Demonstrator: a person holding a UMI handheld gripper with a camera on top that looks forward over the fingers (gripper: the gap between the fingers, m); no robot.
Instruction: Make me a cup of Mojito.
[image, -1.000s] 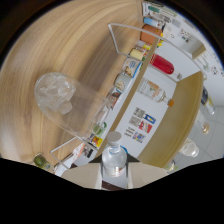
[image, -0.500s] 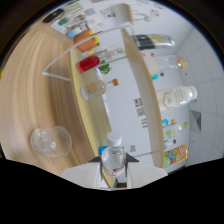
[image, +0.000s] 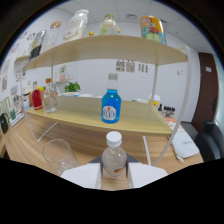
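A small clear bottle (image: 114, 159) with a white cap and an orange label stands upright between my fingers. My gripper (image: 114, 174) is shut on its lower body, and the white fingers (image: 82, 176) show on either side. An empty clear glass (image: 59, 154) rests on the wooden table just ahead and to the left of the fingers. Beyond them, a blue bottle (image: 111, 106) with a blue cap stands on the middle of the lower shelf (image: 140, 122).
A red bottle (image: 36, 98) and a clear bottle (image: 50, 99) stand at the shelf's left end by a small plant (image: 72, 87). The top shelf (image: 115, 47) carries several jars and a colourful can (image: 152, 29). White shelf legs (image: 148, 150) stand close ahead on the right.
The view has swung from steeply tilted to level, so the shelf now faces me upright. The clear bottle has stayed in my grip throughout. The glass now lies close on the left.
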